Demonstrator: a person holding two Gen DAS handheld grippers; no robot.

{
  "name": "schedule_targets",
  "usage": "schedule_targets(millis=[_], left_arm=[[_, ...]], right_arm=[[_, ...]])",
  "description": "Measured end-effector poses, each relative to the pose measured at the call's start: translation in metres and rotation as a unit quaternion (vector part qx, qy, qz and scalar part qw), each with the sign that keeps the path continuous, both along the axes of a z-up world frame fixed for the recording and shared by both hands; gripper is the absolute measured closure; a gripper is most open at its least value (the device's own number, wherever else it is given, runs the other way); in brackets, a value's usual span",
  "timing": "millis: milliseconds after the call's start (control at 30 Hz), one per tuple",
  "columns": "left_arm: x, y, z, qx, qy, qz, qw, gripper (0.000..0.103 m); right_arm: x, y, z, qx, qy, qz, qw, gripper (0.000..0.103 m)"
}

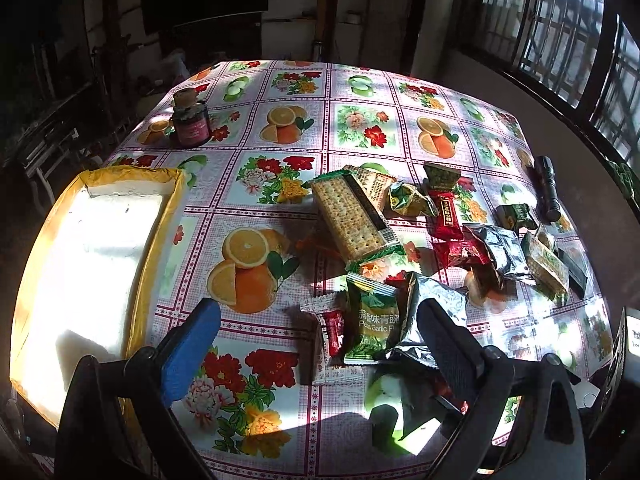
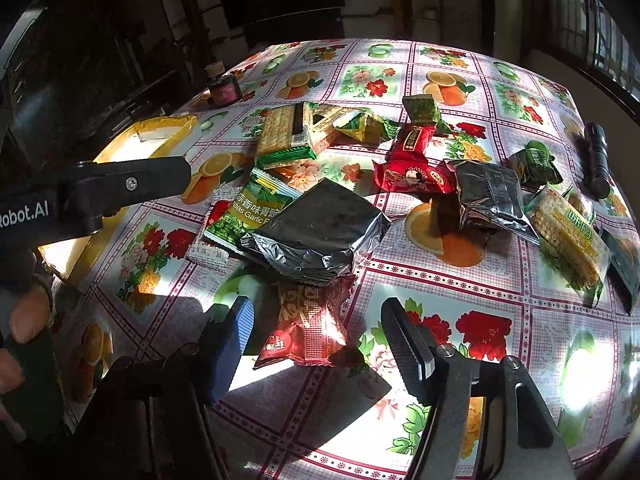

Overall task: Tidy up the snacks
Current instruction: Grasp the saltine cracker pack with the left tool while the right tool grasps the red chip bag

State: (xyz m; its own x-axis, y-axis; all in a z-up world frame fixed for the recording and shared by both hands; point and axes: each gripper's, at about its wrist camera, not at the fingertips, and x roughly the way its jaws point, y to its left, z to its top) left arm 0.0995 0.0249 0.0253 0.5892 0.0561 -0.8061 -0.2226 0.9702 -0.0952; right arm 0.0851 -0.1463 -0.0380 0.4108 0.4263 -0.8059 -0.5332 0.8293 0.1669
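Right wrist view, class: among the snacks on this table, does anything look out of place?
Yes. A black flashlight lies at the table's far right edge beside the snack packets, and a small dark jar stands at the far left. Neither is a snack. The packets lie jumbled, some overlapping.

free: tablecloth (image 1: 248, 128) between box (image 1: 160, 216) and snack pile (image 1: 400, 240) | blocked: right side, packets crowded
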Motion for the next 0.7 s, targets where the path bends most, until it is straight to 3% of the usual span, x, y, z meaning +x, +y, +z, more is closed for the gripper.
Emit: schedule_targets(millis=[167, 433, 500, 533, 600, 700], left_arm=[[0.054, -0.001, 0.0, -0.012, 0.018, 0.011, 0.9997, 0.005], [0.109, -0.001, -0.033, -0.028, 0.072, 0.027, 0.9966, 0.005], [0.112, -0.001, -0.038, -0.027, 0.075, 0.024, 0.9966, 0.02], [0.113, -0.001, -0.041, -0.03, 0.081, 0.022, 0.996, 0.039], [0.114, -0.001, -0.045, -0.036, 0.09, 0.02, 0.9951, 0.058], [0.11, 0.004, -0.045, -0.04, 0.089, 0.021, 0.9951, 0.058]], right_arm=[[0.001, 0.005, -0.005, -0.003, 0.007, 0.004, 1.0, 0.037], [0.004, 0.009, -0.008, -0.017, 0.003, 0.01, 1.0, 0.052], [0.005, 0.008, -0.008, -0.018, 0.002, 0.011, 1.0, 0.055], [0.006, 0.008, -0.008, -0.02, 0.001, 0.013, 1.0, 0.058], [0.006, 0.007, -0.007, -0.022, -0.001, 0.015, 1.0, 0.063], [0.005, 0.005, -0.007, -0.016, -0.003, 0.018, 1.0, 0.065]])
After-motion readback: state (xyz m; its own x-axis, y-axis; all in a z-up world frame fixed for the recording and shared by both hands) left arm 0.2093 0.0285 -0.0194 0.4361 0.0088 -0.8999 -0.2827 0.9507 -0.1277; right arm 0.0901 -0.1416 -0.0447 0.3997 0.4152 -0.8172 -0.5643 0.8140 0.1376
